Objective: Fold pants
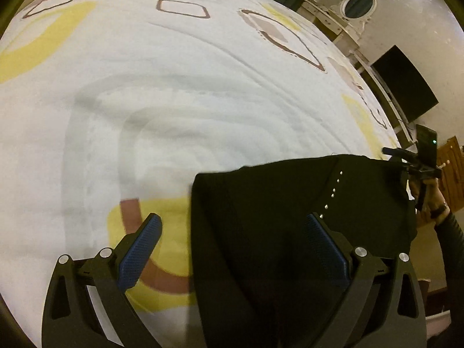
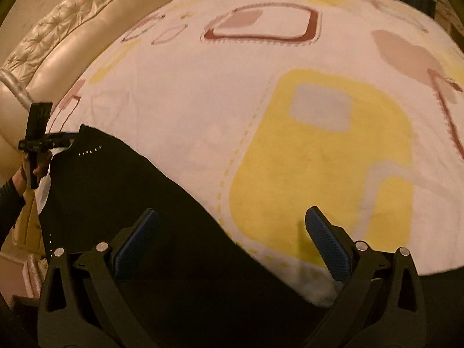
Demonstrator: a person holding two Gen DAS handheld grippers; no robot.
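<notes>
Black pants (image 1: 290, 203) with a row of small metal studs (image 1: 333, 194) lie on the patterned bedsheet (image 1: 174, 87). My left gripper (image 1: 233, 224) is open just above them: its right finger hangs over the cloth and its left finger over bare sheet, with the pants' edge running between. In the right wrist view the pants (image 2: 116, 188) fill the lower left. My right gripper (image 2: 232, 216) is open too, its left finger over the cloth and its right finger over a yellow patch of the sheet. Neither gripper pinches the fabric.
A person's hand (image 2: 40, 168) carries the left gripper at the pants' far corner, near a padded cream headboard (image 2: 58, 43). Beyond the bed's right edge stand a dark screen (image 1: 406, 81) and a white dresser with an oval mirror (image 1: 356, 3).
</notes>
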